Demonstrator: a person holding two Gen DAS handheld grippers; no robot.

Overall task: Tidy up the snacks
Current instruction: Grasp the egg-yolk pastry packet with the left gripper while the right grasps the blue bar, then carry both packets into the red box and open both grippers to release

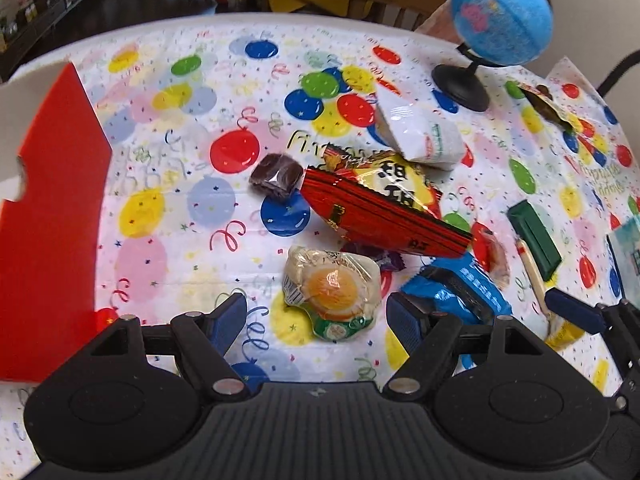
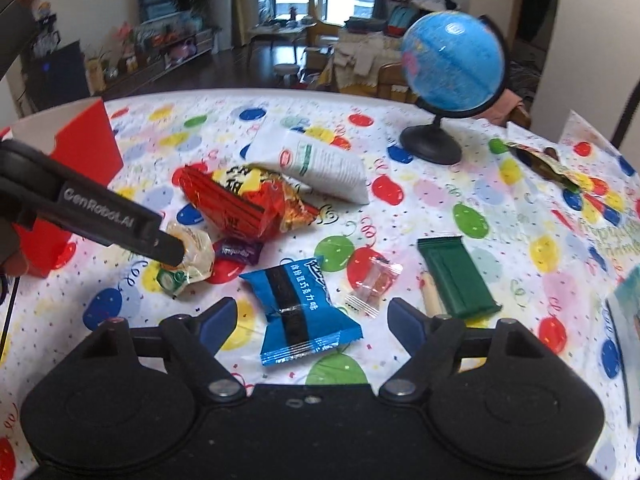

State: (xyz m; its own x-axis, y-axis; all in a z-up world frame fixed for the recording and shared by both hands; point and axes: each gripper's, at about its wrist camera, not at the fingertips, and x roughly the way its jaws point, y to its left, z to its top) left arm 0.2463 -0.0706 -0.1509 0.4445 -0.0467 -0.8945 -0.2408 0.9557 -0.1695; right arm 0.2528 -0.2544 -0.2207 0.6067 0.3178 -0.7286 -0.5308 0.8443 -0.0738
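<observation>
Snacks lie scattered on a balloon-print tablecloth (image 1: 168, 208). My left gripper (image 1: 316, 316) is open, its blue pads either side of a round egg-yolk pastry packet (image 1: 332, 292) without touching it. In the right wrist view one left finger (image 2: 120, 216) hangs over that packet (image 2: 188, 256). My right gripper (image 2: 312, 318) is open around a blue packet (image 2: 300, 312), with gaps at both pads. Behind lie a red-yellow chip bag (image 1: 384, 208), a white bag (image 1: 424, 132) and a brown wrapped cake (image 1: 276, 176).
A red box (image 1: 52, 208) stands at the left edge. A globe (image 2: 452, 64) on a black stand is at the back right. A green bar (image 2: 456, 276), a pink candy (image 2: 374, 284), a purple candy (image 2: 238, 252) and a dark packet (image 2: 548, 164) lie around.
</observation>
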